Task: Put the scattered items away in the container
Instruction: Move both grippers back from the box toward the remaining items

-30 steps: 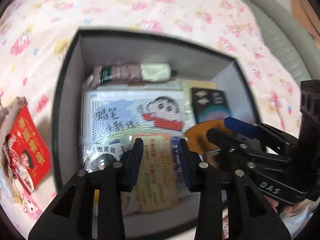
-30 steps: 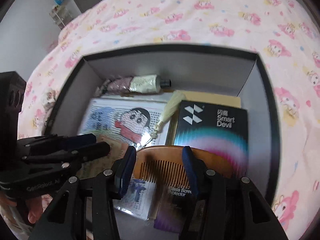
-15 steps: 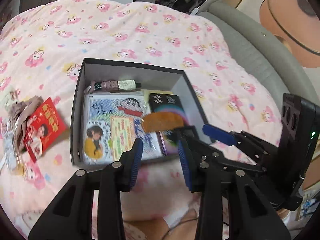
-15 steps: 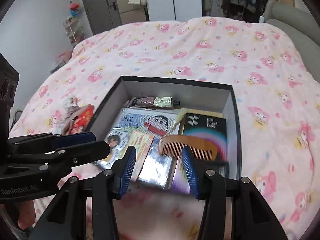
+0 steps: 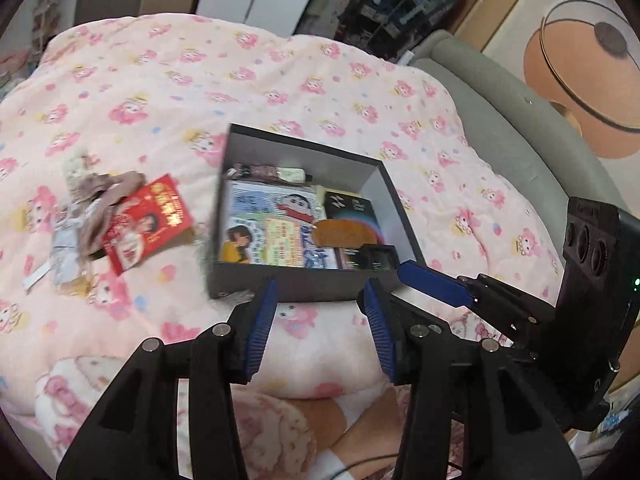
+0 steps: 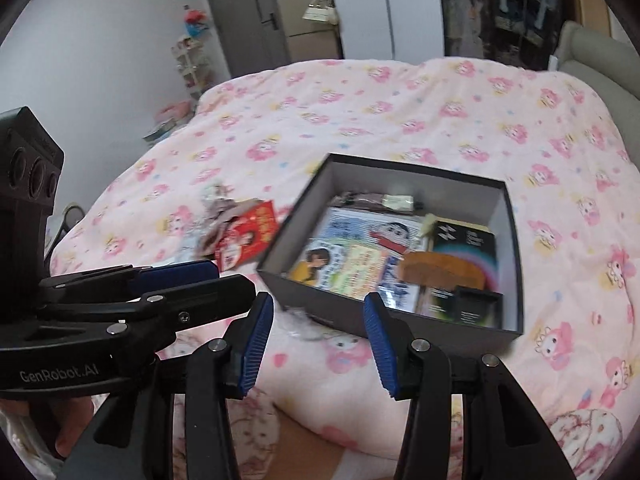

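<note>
A dark open box (image 5: 394, 208) (image 6: 300, 216) lies on the pink bedcover. It holds a wooden comb (image 5: 344, 232) (image 6: 440, 270), a black carton (image 5: 348, 206) (image 6: 464, 240), a cartoon sheet (image 5: 272, 204) (image 6: 372, 232) and a tube (image 5: 272, 172). Left of the box lie a red packet (image 5: 148, 220) (image 6: 248, 236) and a crumpled heap of cloth and wrappers (image 5: 92, 200) (image 6: 216, 200). My left gripper (image 5: 319, 292) (image 6: 180, 276) hovers short of the box's near wall; its jaws are opening, with nothing between them. Beside it, my right gripper (image 6: 318, 304) (image 5: 432, 284) stands open and empty.
The flowered pink cover (image 5: 280, 80) spreads widely around the box. A grey padded headboard (image 5: 500, 128) runs along the right. The person's patterned trouser legs (image 5: 280, 432) sit below the bed's near edge. A grey door (image 6: 248, 12) and white wardrobe (image 6: 400, 8) stand behind.
Both grippers have pulled back and up from inside the box, which now looks small and far. The left jaws stand wider. The comb lies in the box.
</note>
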